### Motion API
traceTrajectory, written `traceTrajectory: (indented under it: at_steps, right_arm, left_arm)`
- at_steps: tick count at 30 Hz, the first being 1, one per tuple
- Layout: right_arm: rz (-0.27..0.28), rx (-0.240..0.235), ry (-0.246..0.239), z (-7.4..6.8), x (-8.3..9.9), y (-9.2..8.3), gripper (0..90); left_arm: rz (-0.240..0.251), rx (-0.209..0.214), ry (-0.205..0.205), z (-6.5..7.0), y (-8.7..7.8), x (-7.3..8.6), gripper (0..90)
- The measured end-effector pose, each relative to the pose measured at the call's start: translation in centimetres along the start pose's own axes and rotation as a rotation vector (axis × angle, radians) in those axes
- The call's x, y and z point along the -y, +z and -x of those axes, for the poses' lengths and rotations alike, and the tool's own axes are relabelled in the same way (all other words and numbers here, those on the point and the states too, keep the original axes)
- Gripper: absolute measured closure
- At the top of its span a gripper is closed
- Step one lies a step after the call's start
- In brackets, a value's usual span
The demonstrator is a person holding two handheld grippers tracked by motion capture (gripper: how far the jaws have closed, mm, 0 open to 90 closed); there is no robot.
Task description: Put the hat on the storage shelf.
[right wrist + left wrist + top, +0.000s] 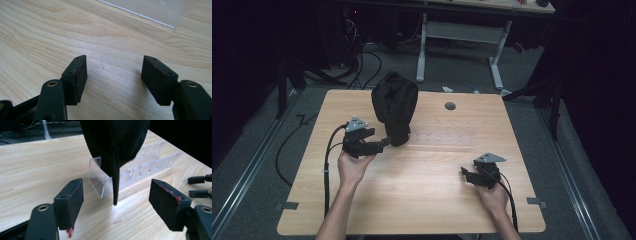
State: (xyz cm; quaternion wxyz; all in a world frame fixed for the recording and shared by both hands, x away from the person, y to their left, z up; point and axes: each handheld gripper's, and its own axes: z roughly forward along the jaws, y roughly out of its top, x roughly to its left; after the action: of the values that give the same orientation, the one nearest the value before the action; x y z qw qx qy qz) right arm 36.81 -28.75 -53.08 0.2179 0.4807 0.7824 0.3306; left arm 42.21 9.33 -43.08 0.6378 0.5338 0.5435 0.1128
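High view: black bag [394, 106] stands upright mid-bench [422, 200], draped on a clear rack [447, 139]. Left tool [379, 145] just beside its near-left bottom, not touching. Right tool [467, 173] at near right, well apart, over bare wood.

Left gripper view: left tool [116, 200] jaws wide apart, nothing between pads; bag [115, 142] hangs just beyond, a thin strap [115, 187] reaching the bench, clear rack [100, 178] behind it.

Right gripper view: right tool [114, 75] open, empty, rack [160, 11] edge far off.

Judgement: bag seems set on rack, left tool free of it; retreat left.
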Motion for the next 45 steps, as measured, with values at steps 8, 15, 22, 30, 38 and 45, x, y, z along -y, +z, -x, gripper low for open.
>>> traceTrajectory:
  at_steps: [8, 15, 22, 30, 38, 45]
  right_arm:
    - [0.000, 0.000, 0.001, 0.0, 0.0, 0.0, 37.7]
    - [0.000, 0.000, 0.000, 0.0, 0.0, 0.0, 37.7]
    - [0.000, 0.000, 0.000, 0.0, 0.0, 0.0, 37.7]
    - [0.000, 0.000, 0.001, 0.0, 0.0, 0.0, 37.7]
    - [0.000, 0.001, 0.001, 0.0, 0.0, 0.0, 37.7]
    - [0.000, 0.001, 0.002, 0.0, 0.0, 0.0, 37.7]
  left_arm:
    - [-0.013, -0.017, -0.023, -1.4, -1.0, 1.6, 29.4]
    - [-0.025, -0.033, -0.033, -2.3, -1.7, 3.1, 32.1]
    - [-0.047, -0.049, -0.044, -3.2, -2.1, 4.9, 32.2]
    - [-0.063, -0.067, -0.049, -3.9, -2.4, 6.3, 32.2]
    - [-0.074, -0.090, -0.011, -3.7, -2.1, 7.2, 31.9]
    - [-0.074, -0.110, 0.008, -4.1, -2.0, 8.1, 31.8]
